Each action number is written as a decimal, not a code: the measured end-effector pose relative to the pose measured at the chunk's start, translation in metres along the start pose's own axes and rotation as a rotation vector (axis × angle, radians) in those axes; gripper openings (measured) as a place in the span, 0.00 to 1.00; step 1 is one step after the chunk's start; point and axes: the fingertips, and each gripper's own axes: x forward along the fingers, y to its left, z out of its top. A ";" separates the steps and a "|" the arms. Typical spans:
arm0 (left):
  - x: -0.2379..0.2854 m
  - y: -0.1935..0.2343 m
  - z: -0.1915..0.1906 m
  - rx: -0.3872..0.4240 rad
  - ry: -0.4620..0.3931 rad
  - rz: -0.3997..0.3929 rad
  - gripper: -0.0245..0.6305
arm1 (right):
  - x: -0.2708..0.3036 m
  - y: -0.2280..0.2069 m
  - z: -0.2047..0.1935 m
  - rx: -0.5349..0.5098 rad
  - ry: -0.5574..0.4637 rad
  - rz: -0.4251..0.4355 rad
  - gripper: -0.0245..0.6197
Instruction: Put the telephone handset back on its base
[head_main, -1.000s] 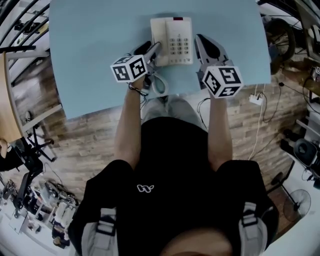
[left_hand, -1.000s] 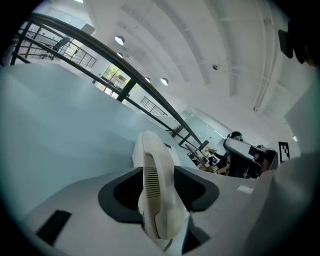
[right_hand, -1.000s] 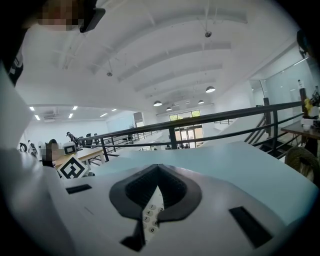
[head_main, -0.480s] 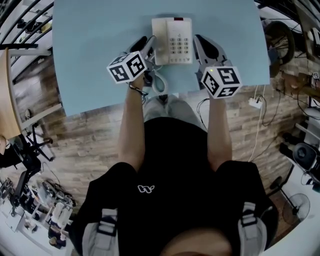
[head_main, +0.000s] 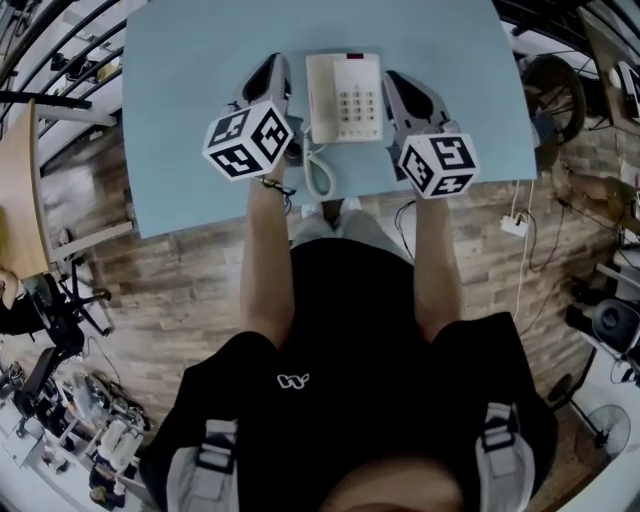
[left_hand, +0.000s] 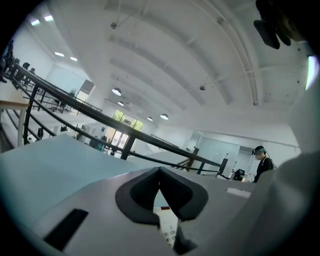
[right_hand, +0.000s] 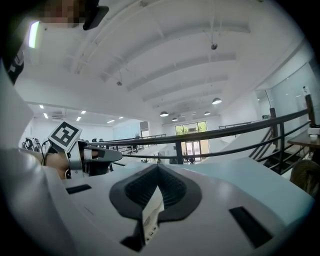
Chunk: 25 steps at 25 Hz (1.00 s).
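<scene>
The cream telephone (head_main: 345, 97) stands on the light blue table (head_main: 190, 120), its handset (head_main: 319, 98) lying in the cradle along the base's left side. A coiled cord (head_main: 318, 172) loops down to the table's near edge. My left gripper (head_main: 272, 64) hovers just left of the phone, shut and empty; in its own view the jaws (left_hand: 160, 171) meet at the tip, with the keypad (left_hand: 167, 230) showing beneath them. The right gripper (head_main: 392, 80) sits just right of the phone, also shut with nothing in it (right_hand: 158, 167). A strip of the phone (right_hand: 151, 218) shows under its jaws.
The table's near edge runs just below both grippers' marker cubes. A white power strip (head_main: 514, 225) with cables lies on the wood floor at the right. Chairs and equipment (head_main: 55, 310) stand on the left. Black railings (right_hand: 220, 132) run beyond the table.
My left gripper has drawn away from the handset to the left of the phone, and its jaws have shut. The handset stays on the base. The right gripper has barely moved.
</scene>
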 end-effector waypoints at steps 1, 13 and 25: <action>-0.003 -0.006 0.010 0.025 -0.021 0.000 0.04 | 0.000 0.002 0.007 -0.007 -0.015 0.003 0.03; -0.028 -0.048 0.068 0.338 -0.161 0.097 0.04 | -0.002 0.022 0.072 -0.116 -0.147 0.002 0.03; -0.028 -0.051 0.080 0.389 -0.184 0.106 0.04 | 0.009 0.025 0.084 -0.161 -0.158 0.005 0.03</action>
